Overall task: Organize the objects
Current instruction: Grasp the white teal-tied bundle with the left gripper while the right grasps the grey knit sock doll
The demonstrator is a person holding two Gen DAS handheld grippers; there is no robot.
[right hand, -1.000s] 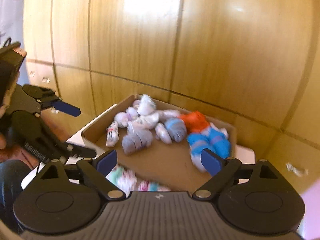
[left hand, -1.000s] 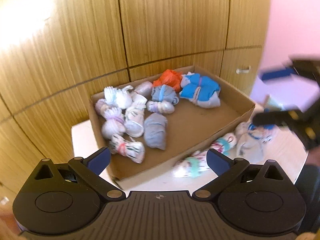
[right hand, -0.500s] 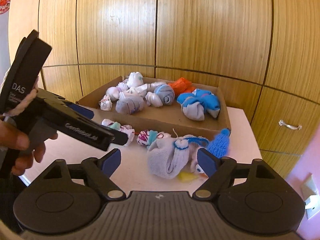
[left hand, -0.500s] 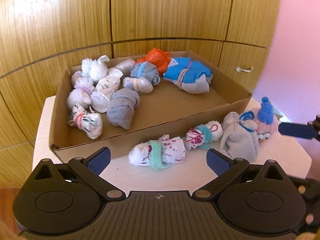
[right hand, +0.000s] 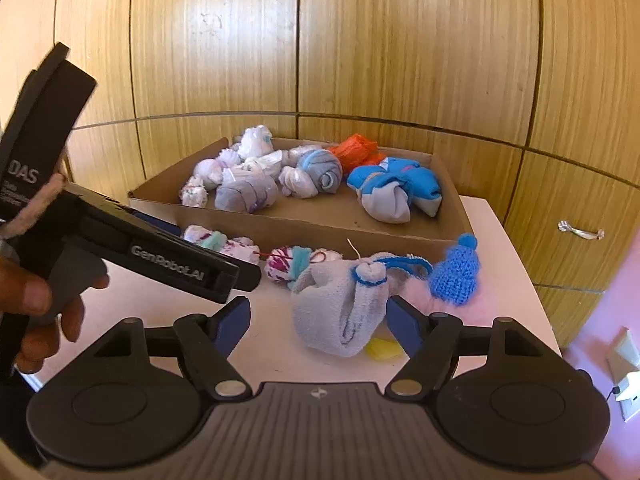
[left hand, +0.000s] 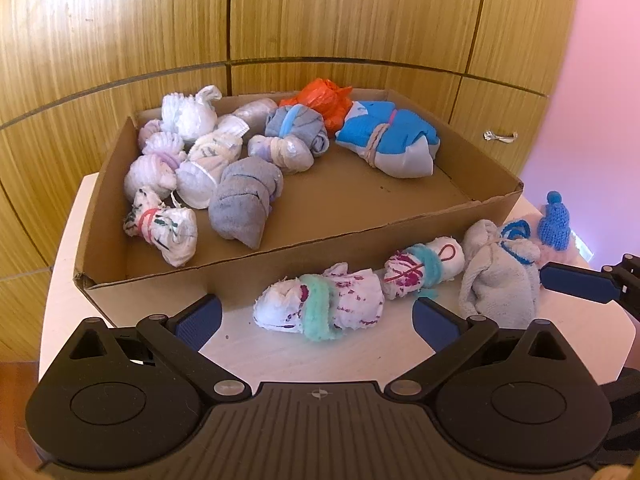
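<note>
Left wrist view: the shallow brown cardboard box (left hand: 472,216) on the white bench (left hand: 280,360) is taken as landmark. Against the view a second ago, the left hand-held gripper (left hand: 316,316) has been brought down to the box's near wall, so a pickup is judged imminent. Its jaws are spread and empty. Just before that wall a white, magenta-flecked sock roll with a teal band (left hand: 320,304) is seen, with a smaller similar roll (left hand: 424,266) to its right.

Right wrist view: the right hand-held gripper (right hand: 320,320) is held spread around, seemingly not pinching, a grey sock bundle tied with blue yarn (right hand: 344,312), before the box's right end.
</note>
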